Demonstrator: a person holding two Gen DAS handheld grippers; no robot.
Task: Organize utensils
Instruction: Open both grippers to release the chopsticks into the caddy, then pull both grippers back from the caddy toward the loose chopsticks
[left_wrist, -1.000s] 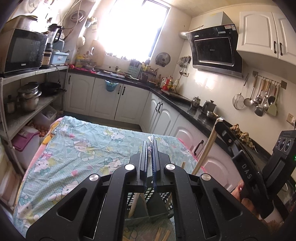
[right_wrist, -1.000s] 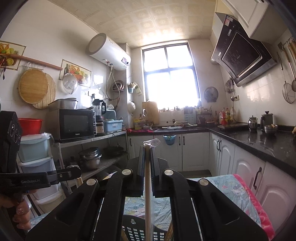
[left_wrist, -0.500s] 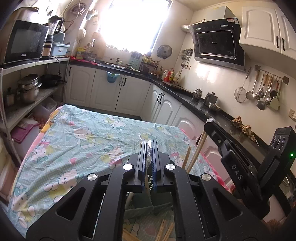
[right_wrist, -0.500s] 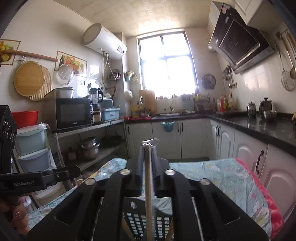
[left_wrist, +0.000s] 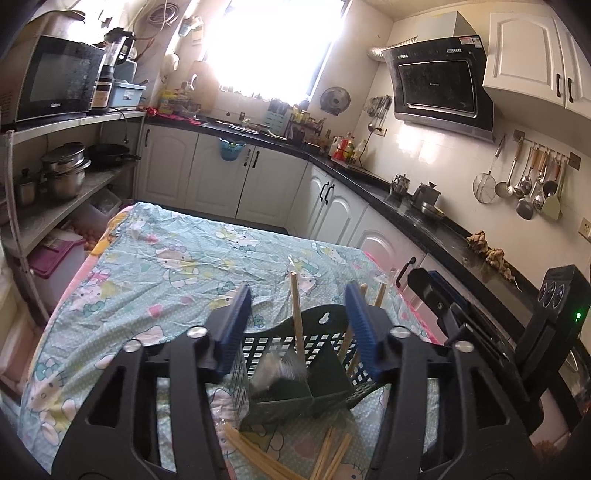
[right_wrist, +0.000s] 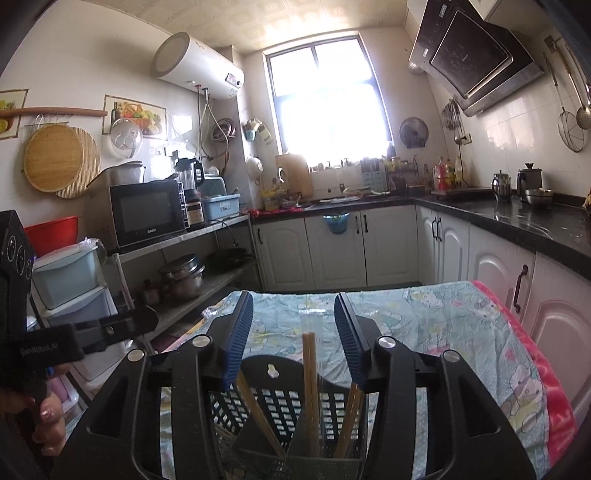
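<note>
A dark green slotted utensil holder (left_wrist: 295, 365) stands on the cartoon-print tablecloth (left_wrist: 166, 273). My left gripper (left_wrist: 297, 325) is open just above it, and a wooden chopstick (left_wrist: 296, 314) stands upright in the holder between the fingers, untouched. More chopsticks (left_wrist: 354, 343) lean in its right compartment. My right gripper (right_wrist: 293, 332) is open over the holder (right_wrist: 295, 417), where a pair of chopsticks (right_wrist: 309, 373) stands upright and others lean beside it. Loose chopsticks (left_wrist: 258, 458) lie on the cloth in front of the holder.
The right gripper's body (left_wrist: 480, 332) is close on the right in the left wrist view. White cabinets with a black counter (left_wrist: 406, 218) run behind and to the right of the table. A shelf with pots (left_wrist: 62, 177) and a microwave (left_wrist: 55, 88) stands on the left.
Both grippers have opened and let go of their chopsticks, which now stand in the holder. Both views have tipped down toward the holder.
</note>
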